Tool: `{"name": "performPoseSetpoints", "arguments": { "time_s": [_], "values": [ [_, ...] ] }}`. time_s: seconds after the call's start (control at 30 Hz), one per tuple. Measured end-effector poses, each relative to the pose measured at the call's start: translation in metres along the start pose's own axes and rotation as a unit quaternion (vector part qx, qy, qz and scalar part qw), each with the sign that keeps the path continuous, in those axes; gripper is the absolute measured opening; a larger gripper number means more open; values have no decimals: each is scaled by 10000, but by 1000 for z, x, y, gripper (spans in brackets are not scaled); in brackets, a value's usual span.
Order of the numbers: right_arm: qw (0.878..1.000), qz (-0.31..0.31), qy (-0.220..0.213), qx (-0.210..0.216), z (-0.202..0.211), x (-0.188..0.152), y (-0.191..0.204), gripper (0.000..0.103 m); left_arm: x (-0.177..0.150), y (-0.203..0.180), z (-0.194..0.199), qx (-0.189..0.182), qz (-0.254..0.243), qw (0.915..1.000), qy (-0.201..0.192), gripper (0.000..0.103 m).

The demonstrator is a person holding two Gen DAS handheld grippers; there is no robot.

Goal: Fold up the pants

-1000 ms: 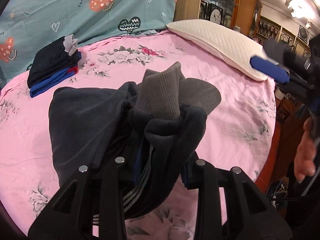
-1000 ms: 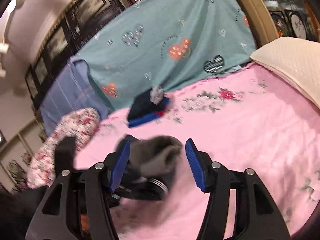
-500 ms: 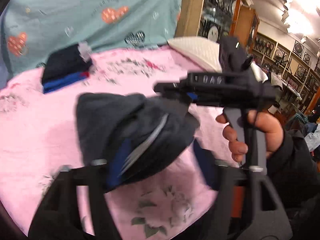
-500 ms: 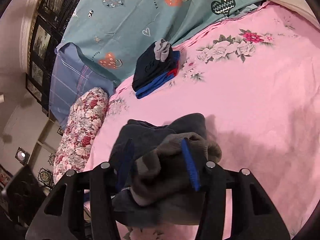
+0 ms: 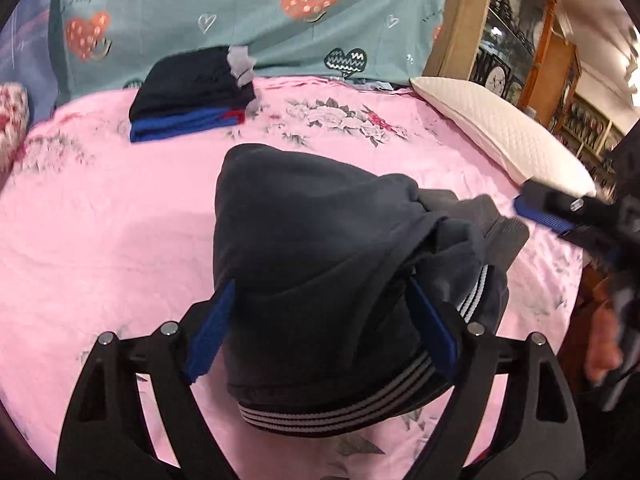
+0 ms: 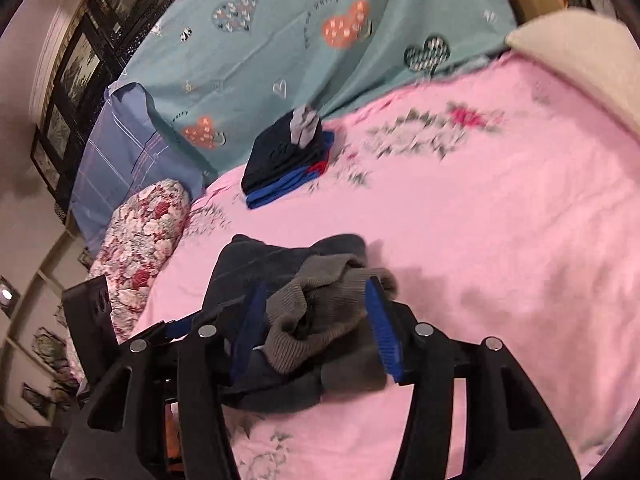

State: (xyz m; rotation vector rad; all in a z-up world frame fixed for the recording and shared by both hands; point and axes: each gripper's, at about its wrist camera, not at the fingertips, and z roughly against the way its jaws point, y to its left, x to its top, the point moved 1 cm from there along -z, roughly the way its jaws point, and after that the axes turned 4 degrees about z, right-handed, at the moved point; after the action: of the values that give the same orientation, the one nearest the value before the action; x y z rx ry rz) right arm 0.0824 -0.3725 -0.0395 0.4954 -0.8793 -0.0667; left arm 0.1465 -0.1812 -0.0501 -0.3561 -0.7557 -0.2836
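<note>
The dark pants (image 5: 312, 220) lie bundled on the pink sheet (image 5: 100, 220), with the striped waistband (image 5: 340, 408) nearest the left wrist camera. My left gripper (image 5: 320, 284) straddles the bundle. Its jaws are opening wide and the blue pads (image 5: 212, 328) stand at the cloth's sides without squeezing it. In the right wrist view the grey ribbed cuffs (image 6: 320, 308) sit on top of the pants (image 6: 248, 264). My right gripper (image 6: 316, 282) hangs over them. Its jaws are opening with the cuffs loose between them. The right gripper's blue pad (image 5: 540, 212) also shows at the bundle's right end.
A stack of folded dark and blue clothes (image 5: 192, 96) sits at the back by the teal heart-print sheet (image 5: 280, 20). A white pillow (image 5: 500, 136) lies at the right, near the bed's edge. A floral bolster (image 6: 140, 240) lies at the left. A hand (image 5: 604, 340) holds the right gripper.
My left gripper has let go of the pants and its jaws have spread wide; the bundle now rests on the sheet. My right gripper has come down over the grey cuffs.
</note>
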Motion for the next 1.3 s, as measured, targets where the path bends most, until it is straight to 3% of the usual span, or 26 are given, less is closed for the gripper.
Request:
{"name": "performPoseSetpoints", "arguments": {
  "time_s": [0.03,0.1,0.17,0.3,0.33,0.43,0.53,0.63,0.7,0.73,0.8,0.83,0.9,1.0,1.13,1.17,1.27,1.3],
  "values": [
    [10000,27,-40,8,10,-2,2,63,-1,-2,0,28,-46,10000,-15,86],
    [10000,20,5,-64,13,-7,2,77,-3,-2,-4,49,-29,10000,-14,87],
    [9998,-38,125,-133,2,-12,0,77,-6,1,-6,40,29,10000,1,87],
    [9922,-96,1178,-402,-58,-39,-8,77,-7,3,-4,67,9,9999,97,87],
    [9911,-148,1262,-405,-63,-43,-10,77,-7,5,-3,15,46,9999,140,87],
    [9933,42,1019,-546,-45,-32,-3,77,-3,12,20,-115,208,9997,-9,87],
    [9918,702,271,-1037,-6,-11,28,76,1,11,45,13,66,9993,-355,86],
    [9908,1148,-502,-518,27,9,68,76,2,4,61,-143,-8,9987,-490,86],
    [9902,1285,-535,-92,24,17,86,76,-1,-6,61,-225,-219,9984,-463,86],
    [9904,1341,-348,-10,13,19,91,76,-3,-10,56,-177,-342,9985,-377,86],
    [9917,1258,258,-103,-19,15,87,56,-14,-11,30,15,-434,9990,91,86],
    [9914,1020,802,-168,-47,8,73,53,-20,-4,14,-9,-311,9989,342,90],
    [9883,435,1459,-122,-89,-10,40,50,-28,12,-10,-24,-47,9978,657,94],
    [9909,213,1326,107,-93,-16,25,50,-30,31,-27,-395,501,9934,950,101],
    [9952,191,876,390,-57,-6,34,52,-23,32,-4,-721,609,9923,804,99],
    [9961,216,742,419,-46,-1,36,59,-20,32,7,-843,615,9918,736,98],
    [9991,384,70,141,0,3,28,102,-10,45,52,-1187,679,9905,108,100],
    [9993,348,-128,3,12,2,20,102,-6,51,62,-1144,723,9908,-89,100]
  ]
}}
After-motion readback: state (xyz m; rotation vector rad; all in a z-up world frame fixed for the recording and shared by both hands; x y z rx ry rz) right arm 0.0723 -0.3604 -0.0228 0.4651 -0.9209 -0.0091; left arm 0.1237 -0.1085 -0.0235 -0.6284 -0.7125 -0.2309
